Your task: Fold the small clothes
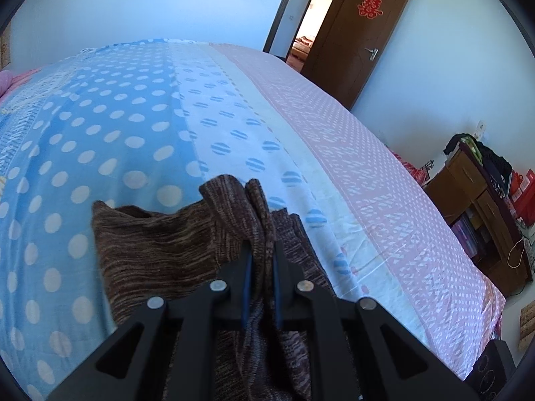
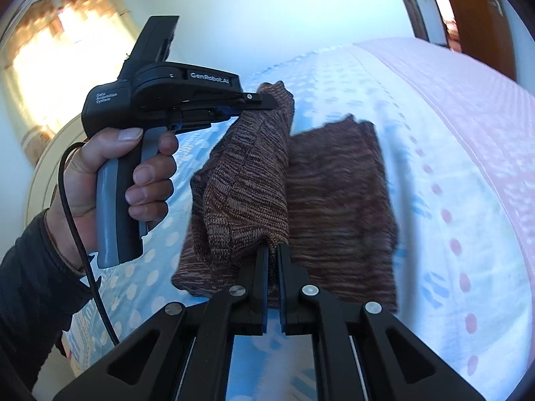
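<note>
Brown knit garment (image 2: 334, 200) lies lower centre of frame on bed (image 1: 133, 133), one part lifted. Left gripper (image 1: 262, 250) jaws clenched on its fold; right gripper (image 2: 273, 254) jaws clenched on its near edge.

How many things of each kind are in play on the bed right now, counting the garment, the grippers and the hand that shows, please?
Brown knit garment: 1
Handheld grippers, each with its jaws shut on the garment: 2, the left gripper and the right gripper
Person's hand in view: 1, holding the left gripper's handle
Bedsheet: 1
Total: 5
</note>
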`<state>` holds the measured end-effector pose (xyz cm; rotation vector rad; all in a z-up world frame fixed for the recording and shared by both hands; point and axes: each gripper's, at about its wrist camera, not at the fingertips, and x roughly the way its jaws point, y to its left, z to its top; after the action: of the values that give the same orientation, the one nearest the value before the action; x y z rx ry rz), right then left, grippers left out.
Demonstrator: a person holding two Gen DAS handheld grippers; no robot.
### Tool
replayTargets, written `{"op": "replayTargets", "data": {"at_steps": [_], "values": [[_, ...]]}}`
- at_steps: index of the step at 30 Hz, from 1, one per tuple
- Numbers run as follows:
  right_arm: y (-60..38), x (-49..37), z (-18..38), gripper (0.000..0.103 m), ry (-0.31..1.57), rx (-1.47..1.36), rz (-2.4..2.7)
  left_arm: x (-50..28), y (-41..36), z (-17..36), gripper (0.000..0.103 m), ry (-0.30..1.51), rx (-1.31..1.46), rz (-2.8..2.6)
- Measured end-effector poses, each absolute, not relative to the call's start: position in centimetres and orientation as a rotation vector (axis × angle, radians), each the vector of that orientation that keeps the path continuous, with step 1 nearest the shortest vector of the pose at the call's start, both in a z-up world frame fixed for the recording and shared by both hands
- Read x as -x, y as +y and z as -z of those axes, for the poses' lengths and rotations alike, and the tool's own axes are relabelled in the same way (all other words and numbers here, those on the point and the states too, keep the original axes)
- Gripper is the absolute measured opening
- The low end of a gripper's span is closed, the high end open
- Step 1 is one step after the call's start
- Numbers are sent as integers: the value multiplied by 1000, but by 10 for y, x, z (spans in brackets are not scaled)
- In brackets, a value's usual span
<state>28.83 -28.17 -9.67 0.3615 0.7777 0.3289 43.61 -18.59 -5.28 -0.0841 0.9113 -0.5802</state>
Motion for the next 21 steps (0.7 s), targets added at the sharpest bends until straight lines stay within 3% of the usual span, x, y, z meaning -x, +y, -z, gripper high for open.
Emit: {"op": "replayTargets", "data": {"at_steps": [11, 13, 15, 17, 20, 21], "values": [[-321, -278, 121, 4, 832, -485, -271, -417, -225, 65, 16, 873, -44, 580], [-327, -275, 123, 4, 840, -494, -258, -400, -218, 56, 28, 816, -84, 583], [-334, -271, 125, 4, 847, -522, -242, -384, -206, 51, 52, 767, -110, 585], [-343, -264, 122, 4, 835, -532, -206, -365, -183, 52, 64, 726, -138, 543], [-352, -255, 115, 13, 801, -507, -114, -350, -160, 70, 64, 729, -199, 472], [-354, -252, 111, 28, 773, -492, -80, -343, -151, 78, 64, 731, -223, 442]]}}
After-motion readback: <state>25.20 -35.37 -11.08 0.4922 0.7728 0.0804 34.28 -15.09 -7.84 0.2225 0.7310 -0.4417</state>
